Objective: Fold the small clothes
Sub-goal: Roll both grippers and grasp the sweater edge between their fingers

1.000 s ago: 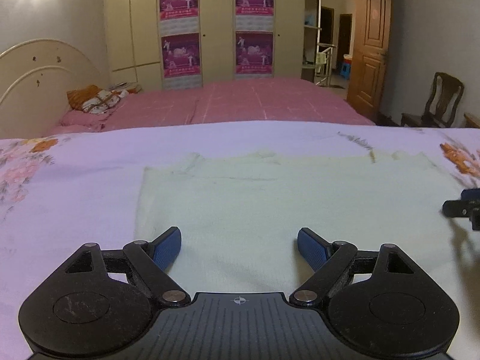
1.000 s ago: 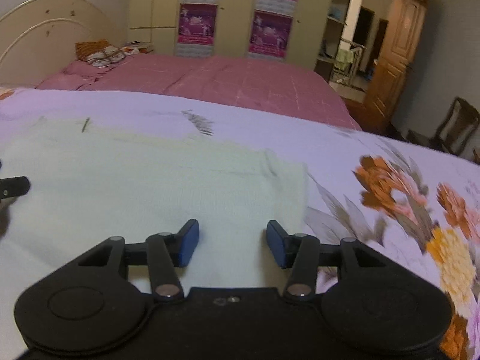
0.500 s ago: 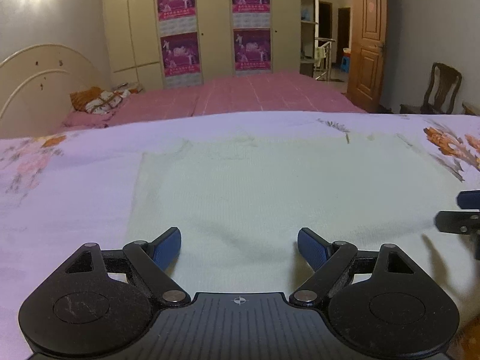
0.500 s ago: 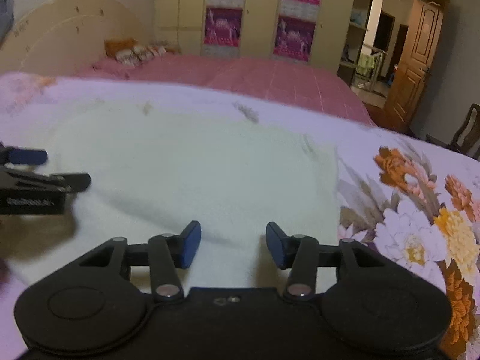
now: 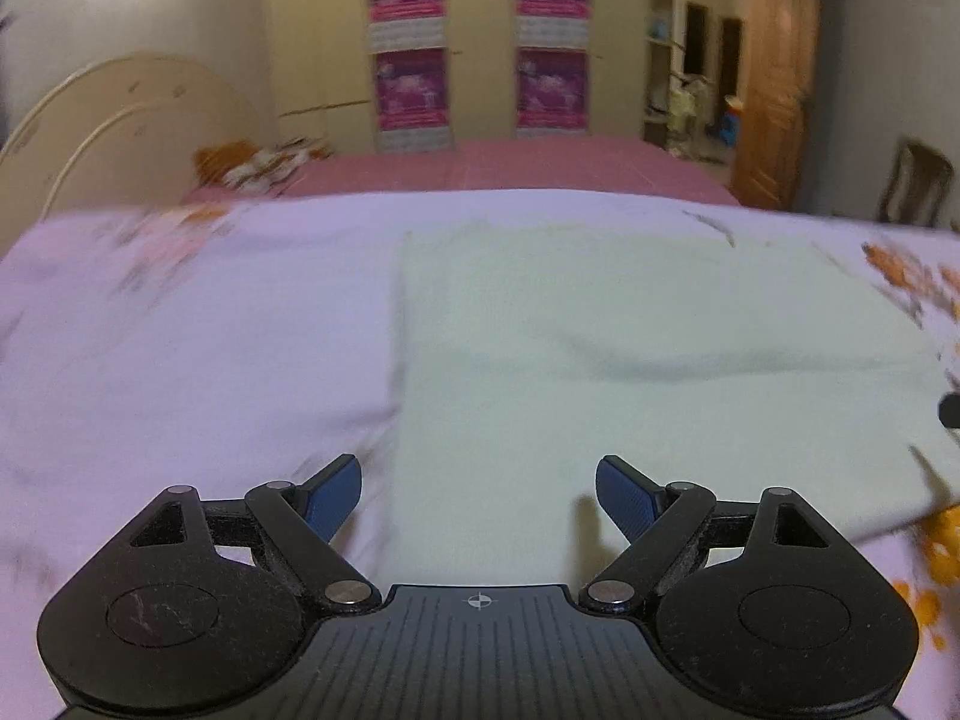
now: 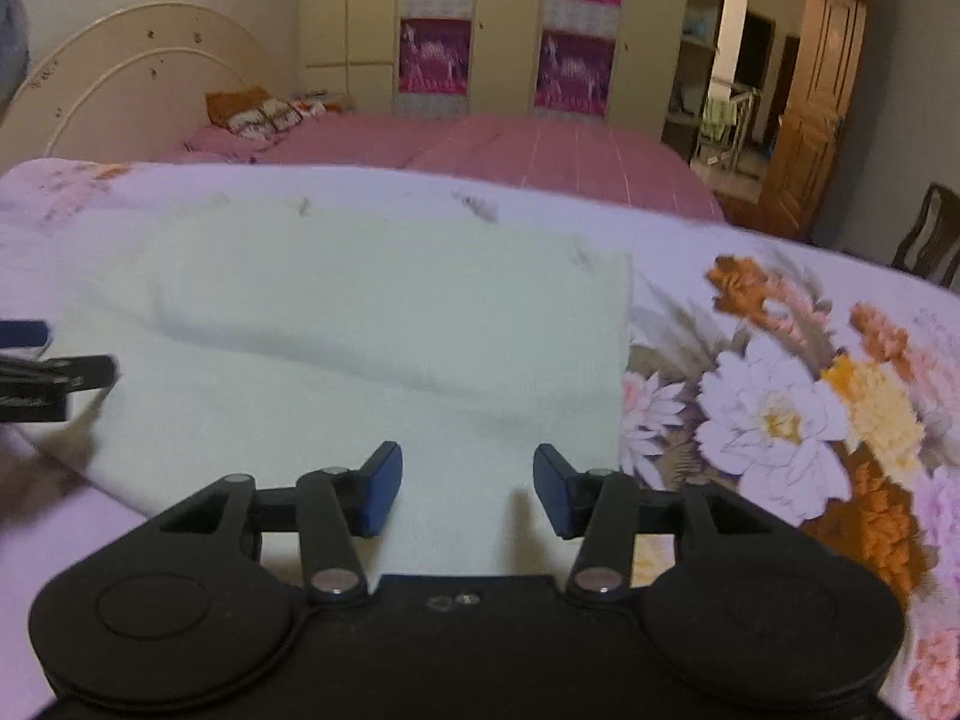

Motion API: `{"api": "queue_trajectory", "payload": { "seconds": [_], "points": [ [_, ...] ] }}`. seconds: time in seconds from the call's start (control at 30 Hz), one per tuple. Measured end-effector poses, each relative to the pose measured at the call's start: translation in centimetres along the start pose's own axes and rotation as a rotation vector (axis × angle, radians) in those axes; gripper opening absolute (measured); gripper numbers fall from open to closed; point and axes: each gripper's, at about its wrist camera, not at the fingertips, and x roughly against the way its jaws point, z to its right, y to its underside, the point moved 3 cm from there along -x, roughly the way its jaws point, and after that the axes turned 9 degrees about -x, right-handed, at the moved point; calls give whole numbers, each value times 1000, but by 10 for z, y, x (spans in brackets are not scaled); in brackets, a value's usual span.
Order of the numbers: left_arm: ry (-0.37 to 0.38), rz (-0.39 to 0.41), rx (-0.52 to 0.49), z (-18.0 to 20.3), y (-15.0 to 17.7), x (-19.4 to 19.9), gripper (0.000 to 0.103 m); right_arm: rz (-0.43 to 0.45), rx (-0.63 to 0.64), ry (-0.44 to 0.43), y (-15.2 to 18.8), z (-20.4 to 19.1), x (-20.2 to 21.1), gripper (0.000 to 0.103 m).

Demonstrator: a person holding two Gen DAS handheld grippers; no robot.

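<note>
A pale green cloth (image 5: 630,360) lies flat on a lilac floral bedsheet (image 5: 180,348), with a shallow fold ridge across its middle. My left gripper (image 5: 477,495) is open and empty, over the cloth's near left edge. My right gripper (image 6: 467,489) is open and empty, over the cloth (image 6: 372,324) near its near right corner. The left gripper's tip (image 6: 36,372) shows at the left edge of the right wrist view. A bit of the right gripper (image 5: 949,409) shows at the right edge of the left wrist view.
A second bed with a pink cover (image 6: 492,150) stands behind, with a cream headboard (image 6: 138,78) and pillows. A wardrobe with purple posters (image 5: 480,48) lines the back wall. A wooden door (image 6: 810,108) and a chair (image 6: 924,234) are at the right.
Both grippers have pulled back toward the cloth's near edge. The left one has shifted left, so the cloth's left edge now lies between its fingers. Both stay open.
</note>
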Motion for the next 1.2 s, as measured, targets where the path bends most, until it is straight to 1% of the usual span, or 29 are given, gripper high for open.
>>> {"api": "queue_trajectory", "payload": {
  "seconds": [0.07, 0.1, 0.13, 0.2, 0.3, 0.33, 0.37, 0.4, 0.6, 0.77, 0.87, 1.0, 1.2],
  "points": [
    [12, -15, 93, -16, 19, 12, 85, 6, -25, -12, 3, 6, 10, 44],
    [26, -24, 144, -22, 28, 17, 85, 6, -44, -23, 7, 9, 16, 39],
    [47, -30, 194, -27, 36, 19, 85, 4, -59, -30, 10, 12, 19, 33],
    [102, -33, 292, -32, 47, 21, 84, -1, -89, -41, 18, 15, 26, 28],
    [181, -6, 434, -35, 51, 17, 82, -13, -111, -56, 28, 11, 32, 27],
    [203, -1, 475, -35, 51, 13, 76, -15, -112, -62, 29, 9, 32, 26],
    [223, 0, 516, -35, 50, 7, 72, -16, -110, -70, 30, 5, 33, 26],
    [225, 1, 540, -34, 49, 1, 72, -16, -105, -78, 30, 1, 34, 26],
    [223, 19, 639, -26, 41, -22, 72, -7, -77, -113, 25, -16, 35, 27],
    [226, 39, 657, -23, 36, -35, 72, -9, -81, -123, 19, -18, 25, 27],
    [228, 51, 643, -22, 35, -39, 72, -16, -87, -130, 17, -23, 17, 26],
    [232, 64, 658, -23, 31, -44, 72, -13, -85, -146, 16, -31, 9, 24],
    [242, 85, 708, -27, 41, -39, 72, -8, -78, -157, 11, -43, 0, 21]
  ]
}}
